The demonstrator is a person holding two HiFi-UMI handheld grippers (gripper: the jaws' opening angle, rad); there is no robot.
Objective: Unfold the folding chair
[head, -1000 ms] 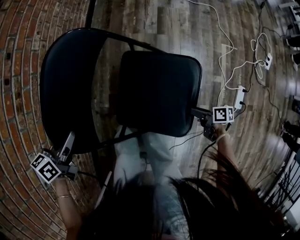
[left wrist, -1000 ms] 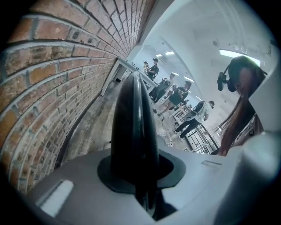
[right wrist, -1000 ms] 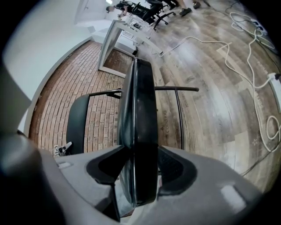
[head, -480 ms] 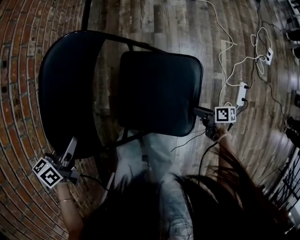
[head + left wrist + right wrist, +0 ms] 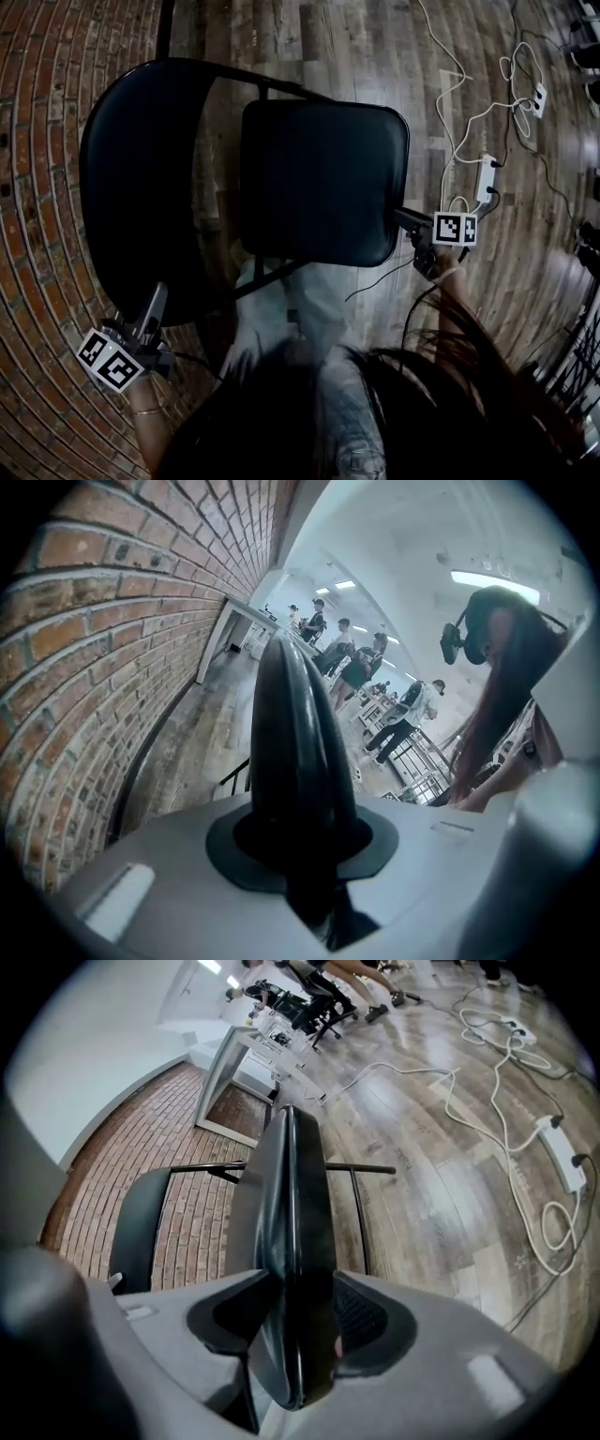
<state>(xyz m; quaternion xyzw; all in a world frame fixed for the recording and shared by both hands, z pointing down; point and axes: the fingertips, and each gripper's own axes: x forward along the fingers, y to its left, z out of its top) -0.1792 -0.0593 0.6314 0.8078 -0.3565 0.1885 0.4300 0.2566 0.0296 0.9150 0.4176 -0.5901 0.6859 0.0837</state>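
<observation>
A black folding chair stands partly unfolded. In the head view its curved backrest (image 5: 131, 187) is at the left and its padded seat (image 5: 319, 178) in the middle. At the bottom left, my left gripper (image 5: 157, 298) grips the backrest's lower edge. The left gripper view shows that black edge (image 5: 291, 724) filling the gap between the jaws, which have just been opening a little. My right gripper (image 5: 401, 217) is at the seat's right edge. Its jaws have just been closing, and the seat's rim (image 5: 291, 1204) now sits pressed between them.
A brick wall (image 5: 37, 281) runs along the left, close behind the backrest. White cables and power strips (image 5: 487, 178) lie on the wood floor to the right. The person's legs in light trousers (image 5: 281, 319) stand just below the seat. People and desks (image 5: 375, 677) are far back.
The left gripper has slid down and slightly right along the backrest's edge. The right gripper and the seat's right edge have shifted a little to the right.
</observation>
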